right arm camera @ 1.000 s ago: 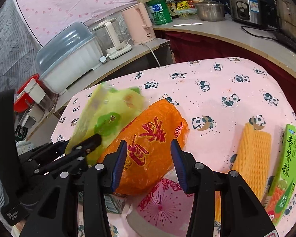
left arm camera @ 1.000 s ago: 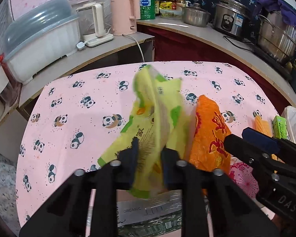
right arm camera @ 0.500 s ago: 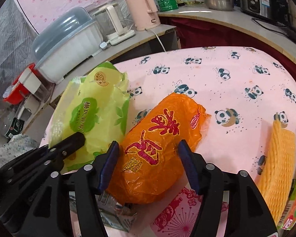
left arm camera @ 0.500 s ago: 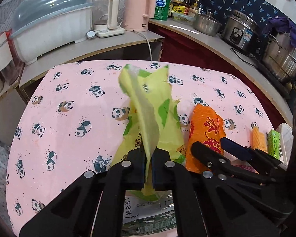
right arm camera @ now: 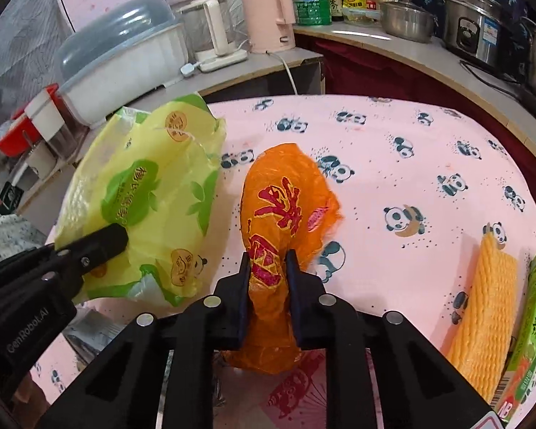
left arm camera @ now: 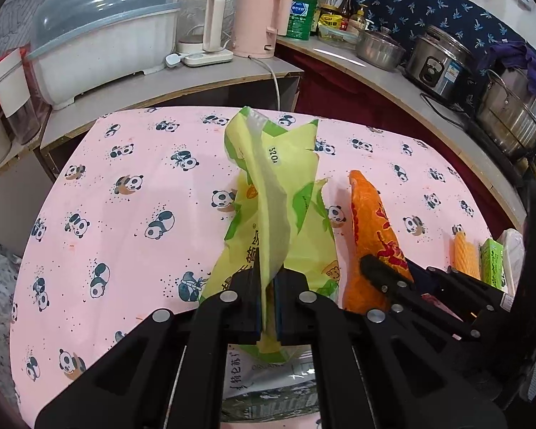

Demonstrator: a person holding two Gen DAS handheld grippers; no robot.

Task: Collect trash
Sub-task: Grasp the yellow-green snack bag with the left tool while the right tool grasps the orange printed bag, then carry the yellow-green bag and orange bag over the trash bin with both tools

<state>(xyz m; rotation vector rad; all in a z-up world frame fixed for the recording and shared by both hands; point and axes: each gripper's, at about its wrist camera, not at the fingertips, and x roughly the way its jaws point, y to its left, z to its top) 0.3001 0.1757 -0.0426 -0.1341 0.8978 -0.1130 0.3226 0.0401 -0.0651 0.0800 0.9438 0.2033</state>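
Observation:
A yellow-green plastic wrapper (left arm camera: 271, 193) stands lifted off the pink panda tablecloth (left arm camera: 132, 193); my left gripper (left arm camera: 267, 286) is shut on its lower edge. It also shows in the right wrist view (right arm camera: 150, 196). An orange plastic bag (right arm camera: 286, 207) with red print lies to its right; my right gripper (right arm camera: 268, 271) is shut on its near end. The orange bag shows in the left wrist view (left arm camera: 373, 228) beside the right gripper's fingers (left arm camera: 386, 275).
A yellow foam net sleeve (right arm camera: 489, 307) and a green carton (right arm camera: 525, 336) lie at the table's right. A printed packet (left arm camera: 268, 382) lies under the grippers. Behind the table a counter holds a dish cover (left arm camera: 103, 35), kettles (left arm camera: 261, 21) and pots (left arm camera: 439, 64).
My left gripper closed on the yellow-green wrapper and raised it. My right gripper closed on the near end of the orange bag, which was between open fingers before.

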